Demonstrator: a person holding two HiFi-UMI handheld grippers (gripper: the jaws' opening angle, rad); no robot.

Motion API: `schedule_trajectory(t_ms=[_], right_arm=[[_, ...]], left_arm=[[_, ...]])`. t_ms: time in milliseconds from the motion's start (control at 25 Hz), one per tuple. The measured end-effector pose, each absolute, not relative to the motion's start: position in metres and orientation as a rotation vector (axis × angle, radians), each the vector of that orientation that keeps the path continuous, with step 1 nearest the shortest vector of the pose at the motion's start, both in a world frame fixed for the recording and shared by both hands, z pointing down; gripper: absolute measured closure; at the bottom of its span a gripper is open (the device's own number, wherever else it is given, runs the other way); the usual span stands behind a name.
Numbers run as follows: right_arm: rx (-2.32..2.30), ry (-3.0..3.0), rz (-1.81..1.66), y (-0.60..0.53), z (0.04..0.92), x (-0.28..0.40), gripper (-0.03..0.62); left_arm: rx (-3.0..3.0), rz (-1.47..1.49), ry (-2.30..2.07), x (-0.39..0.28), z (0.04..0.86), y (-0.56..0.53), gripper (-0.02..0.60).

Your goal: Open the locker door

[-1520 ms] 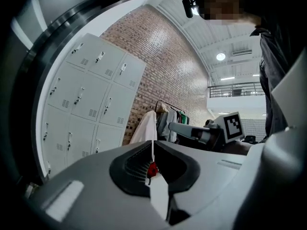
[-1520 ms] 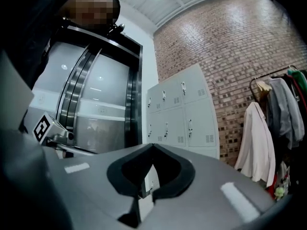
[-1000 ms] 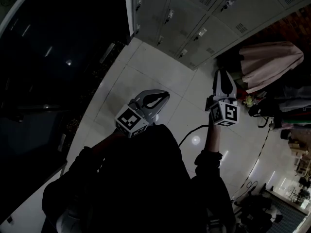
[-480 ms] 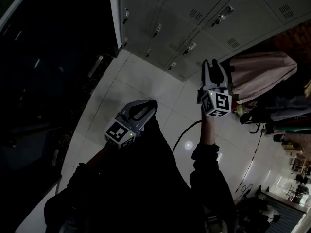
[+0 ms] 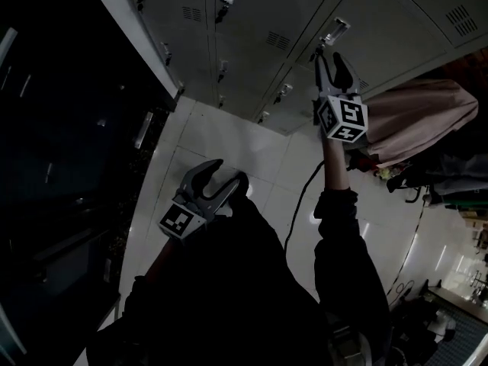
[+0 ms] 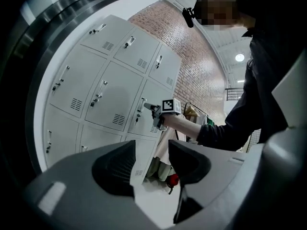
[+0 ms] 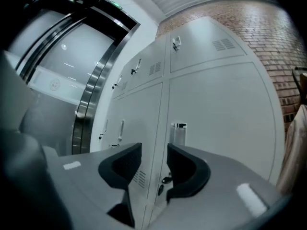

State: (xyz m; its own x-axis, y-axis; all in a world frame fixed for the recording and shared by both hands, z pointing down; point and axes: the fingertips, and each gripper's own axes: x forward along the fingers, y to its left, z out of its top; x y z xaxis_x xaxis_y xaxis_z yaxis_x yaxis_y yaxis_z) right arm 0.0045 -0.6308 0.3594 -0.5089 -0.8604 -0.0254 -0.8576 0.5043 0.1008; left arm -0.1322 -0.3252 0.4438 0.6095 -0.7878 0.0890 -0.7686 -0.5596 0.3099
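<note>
1. Grey lockers [image 5: 252, 21] are filling the top of the head view. They are standing on a pale tiled floor [image 5: 229, 151], with a brick wall [image 7: 278, 47] running off on one side and a dark glass front [image 5: 61, 143] on the other.
2. One locker door [image 7: 220, 114] is taking up most of the right gripper view. It is lying shut and flush with its neighbours, so the task is looking barely begun.
3. The person's right arm is reaching up toward that door. The right tongs [image 5: 329, 63] are pointing at it, their jaws opening with nothing between them.
4. The left tongs [image 5: 216, 175] are hanging low over the floor, well apart from the lockers, jaws likewise opening and empty.
5. The door's handle [image 7: 178, 133], a small upright metal pull near the door's left edge, is sitting just ahead of the right tongs. It is showing a little above the gap, not inside it.
6. Risks, as I am judging them:
   - The handle is slim and off the line of the gap, so the tongs could be closing beside it or catching only its tip. They could then be slipping off during the pull.
   - The seam with the next door is running right beside the handle, so a sideways drift could be putting the tongs against the wrong door.
</note>
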Motion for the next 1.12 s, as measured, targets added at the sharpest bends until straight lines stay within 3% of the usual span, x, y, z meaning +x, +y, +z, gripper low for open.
schedule_trajectory(t_ms=[480,560,680,1120], right_arm=[[1.706,-2.692,-0.203,-0.717,0.354,-0.009,0.462],[1.741,-2.683,-0.193,-0.720,0.354,-0.005,0.518],[1.691,-2.694,-0.137,-0.720,0.354,-0.002,0.533],[1.480,-2.795,-0.241,-0.583,0.351,0.023,0.516]], left_arm=[[2.464,-0.063,-1.267,-0.119,0.455,-0.398,0.341],[2.469,-0.066,-1.263,-0.119,0.455,-0.399,0.341],[2.482,-0.064,-1.242,-0.115,0.454,-0.393,0.341],[2.551,-0.097,-1.174,-0.109,0.443,-0.315,0.341]])
